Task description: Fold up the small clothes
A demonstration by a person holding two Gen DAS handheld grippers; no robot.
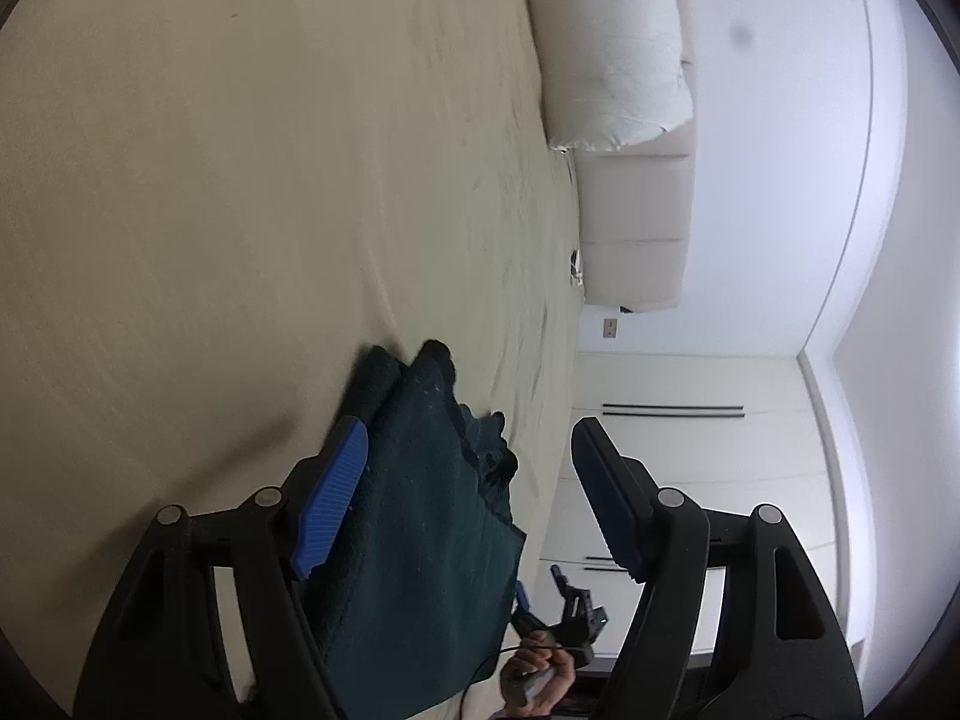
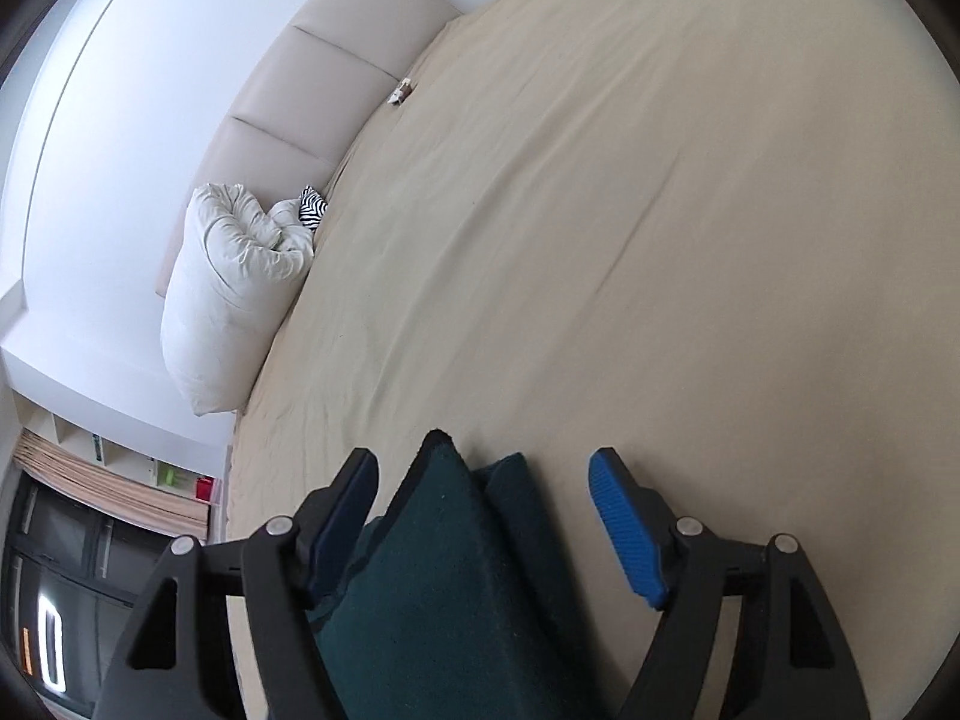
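Note:
A dark green knitted garment [image 1: 420,516] lies bunched on the beige bed sheet [image 1: 240,180]. My left gripper [image 1: 468,450] is open, its jaws wide apart, with the cloth between them and resting against the left blue pad [image 1: 333,498]. In the right wrist view the same garment [image 2: 444,570] lies between the open jaws of my right gripper [image 2: 483,474], close to the left finger. The right gripper and the hand holding it also show low in the left wrist view [image 1: 558,630].
A white pillow [image 2: 234,294] and a zebra-patterned item [image 2: 312,207] lie against the padded beige headboard [image 2: 336,78]. A small object [image 2: 401,93] sits at the bed's head edge. White wardrobe doors [image 1: 690,468] stand beyond the bed.

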